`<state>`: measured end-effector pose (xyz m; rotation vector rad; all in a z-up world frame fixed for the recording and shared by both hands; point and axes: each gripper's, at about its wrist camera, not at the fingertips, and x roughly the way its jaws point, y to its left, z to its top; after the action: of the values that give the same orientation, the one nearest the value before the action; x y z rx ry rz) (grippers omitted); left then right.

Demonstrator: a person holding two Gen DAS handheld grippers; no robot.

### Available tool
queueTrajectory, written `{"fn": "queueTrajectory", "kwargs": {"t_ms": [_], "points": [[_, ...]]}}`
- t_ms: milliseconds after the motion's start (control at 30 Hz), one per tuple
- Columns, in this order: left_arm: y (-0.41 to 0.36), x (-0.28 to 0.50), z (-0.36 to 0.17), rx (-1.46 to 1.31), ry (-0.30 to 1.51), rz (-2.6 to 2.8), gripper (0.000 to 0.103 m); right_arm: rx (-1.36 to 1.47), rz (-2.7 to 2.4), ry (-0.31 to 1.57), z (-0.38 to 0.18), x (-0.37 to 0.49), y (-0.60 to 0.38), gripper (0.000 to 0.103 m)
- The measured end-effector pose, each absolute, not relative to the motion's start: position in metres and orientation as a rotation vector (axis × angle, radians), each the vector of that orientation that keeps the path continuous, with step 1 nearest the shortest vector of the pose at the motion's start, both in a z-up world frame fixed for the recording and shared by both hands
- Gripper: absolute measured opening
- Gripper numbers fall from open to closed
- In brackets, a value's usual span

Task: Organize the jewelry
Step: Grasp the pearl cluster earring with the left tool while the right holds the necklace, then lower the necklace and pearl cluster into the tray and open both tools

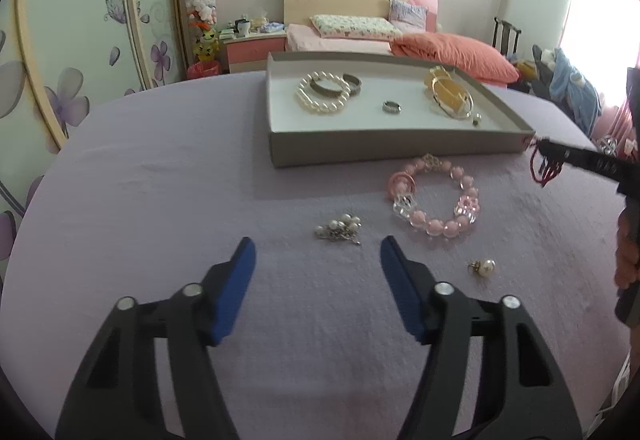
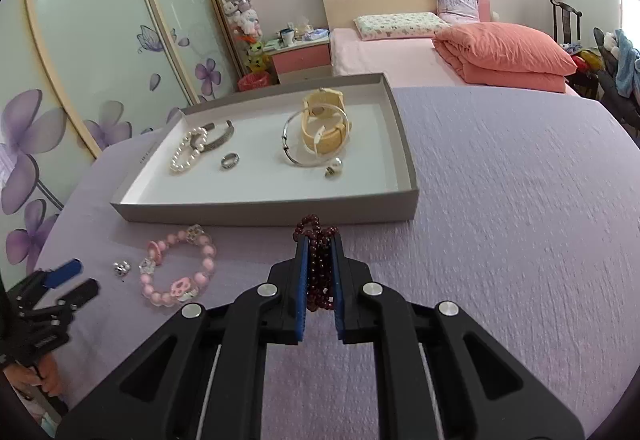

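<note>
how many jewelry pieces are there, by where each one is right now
In the tray: 7
Loose on the purple cloth: 3
Held in the right hand-held gripper, the dark red bead bracelet: 1
Total: 11

Bedroom: pink bed [image 2: 384, 52], floral wardrobe doors [image 2: 100, 52], bright window [image 1: 600, 12].

A: The dark red bead bracelet [image 2: 319, 267] is partly hidden between the right gripper's [image 2: 319, 240] blue pads.

B: The left view cuts that gripper off at the right edge. And that small cluster [image 1: 338, 229] on the purple cloth [image 1: 160, 200]?

A: Pearls on a chain, perhaps; too small to tell.
</note>
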<state>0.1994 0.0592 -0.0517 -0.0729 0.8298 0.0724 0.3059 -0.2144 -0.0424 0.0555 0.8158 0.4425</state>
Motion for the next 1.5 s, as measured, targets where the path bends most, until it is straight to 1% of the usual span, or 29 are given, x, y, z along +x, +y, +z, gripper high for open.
{"fn": "queueTrajectory", "kwargs": {"t_ms": [33, 100, 200, 267, 467, 533, 600, 633, 667, 733, 1000, 1367, 1500], "points": [[0.056, 0.202, -0.054, -0.068, 0.839, 0.074, 0.058, 0.057, 0.444, 0.814, -0.041, 0.307, -0.214, 0.011], [0.05, 0.207, -0.059, -0.06, 0.857, 0.073, 0.051, 0.064, 0.45, 0.815, -0.042, 0.307, -0.214, 0.011], [0.043, 0.216, -0.064, -0.051, 0.884, 0.078, 0.043, 0.076, 0.456, 0.819, -0.043, 0.309, -0.215, 0.011], [0.039, 0.222, -0.067, -0.054, 0.898, 0.079, 0.04, 0.078, 0.459, 0.82, -0.043, 0.309, -0.215, 0.011], [0.037, 0.232, -0.068, -0.062, 0.906, 0.107, 0.039, 0.082, 0.467, 0.814, -0.041, 0.308, -0.217, 0.011], [0.036, 0.232, -0.068, -0.062, 0.905, 0.113, 0.035, 0.087, 0.469, 0.813, -0.04, 0.308, -0.217, 0.011], [0.033, 0.232, -0.069, -0.051, 0.901, 0.117, 0.024, 0.096, 0.474, 0.815, -0.039, 0.309, -0.218, 0.011], [0.031, 0.233, -0.069, -0.051, 0.9, 0.11, 0.021, 0.099, 0.476, 0.816, -0.039, 0.309, -0.217, 0.011], [0.029, 0.234, -0.068, -0.05, 0.901, 0.104, 0.014, 0.101, 0.478, 0.816, -0.039, 0.309, -0.218, 0.011], [0.027, 0.235, -0.068, -0.039, 0.899, 0.103, 0.011, 0.104, 0.481, 0.817, -0.039, 0.308, -0.218, 0.011], [0.037, 0.228, -0.06, -0.081, 0.873, 0.063, 0.01, 0.119, 0.483, 0.806, -0.034, 0.306, -0.221, 0.011], [0.055, 0.202, -0.003, -0.106, 0.726, 0.058, 0.01, 0.13, 0.5, 0.761, -0.016, 0.299, -0.221, 0.011], [0.058, 0.2, 0.007, -0.129, 0.703, 0.06, 0.01, 0.127, 0.509, 0.75, -0.011, 0.297, -0.219, 0.011]]}}
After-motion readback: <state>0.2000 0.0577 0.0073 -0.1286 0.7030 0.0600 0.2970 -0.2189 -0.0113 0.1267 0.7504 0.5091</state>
